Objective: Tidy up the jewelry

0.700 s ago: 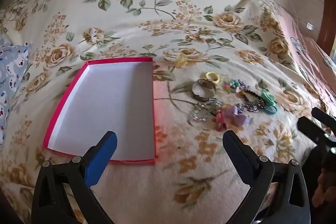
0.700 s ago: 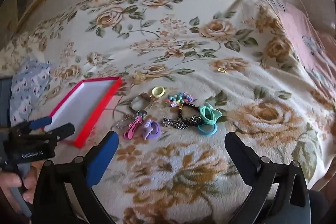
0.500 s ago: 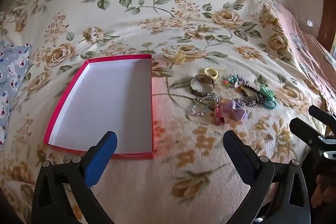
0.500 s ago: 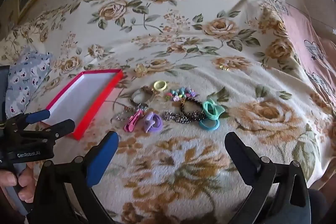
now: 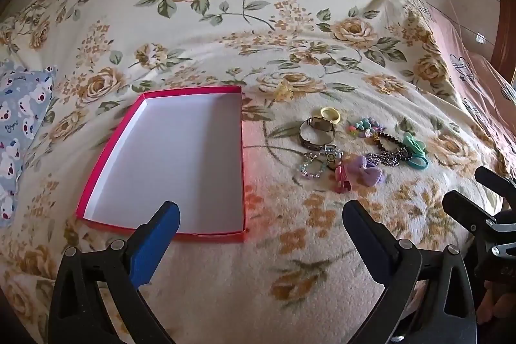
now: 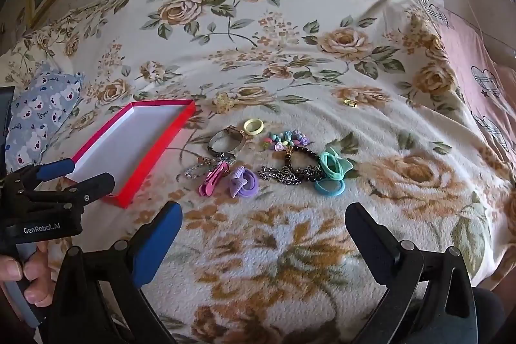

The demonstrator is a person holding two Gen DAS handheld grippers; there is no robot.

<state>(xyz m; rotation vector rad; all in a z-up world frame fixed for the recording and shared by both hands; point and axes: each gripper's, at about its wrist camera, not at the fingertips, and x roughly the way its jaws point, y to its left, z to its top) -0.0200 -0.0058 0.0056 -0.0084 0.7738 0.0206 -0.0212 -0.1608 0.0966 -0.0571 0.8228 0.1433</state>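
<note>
Jewelry (image 6: 258, 160) lies tangled beside the empty box (image 5: 180, 157); both wide-open, empty claws, left (image 5: 261, 224) and right (image 6: 262, 224), risk snagging neighbouring pieces.

Black clamp-style left gripper (image 5: 260, 216) and right gripper (image 6: 263, 216), one blue pad and one black pad each, silver pivot screws, white "GenRobot.AI" lettering, grey handle

One red box (image 5: 180, 157) lies on the bed. To its right: one watch (image 5: 317, 132), one yellow ring (image 5: 330, 115), one pink hair clip (image 6: 213, 178), one purple bow (image 6: 243, 182), one dark chain (image 6: 283, 174), two pillows beyond it.
</note>
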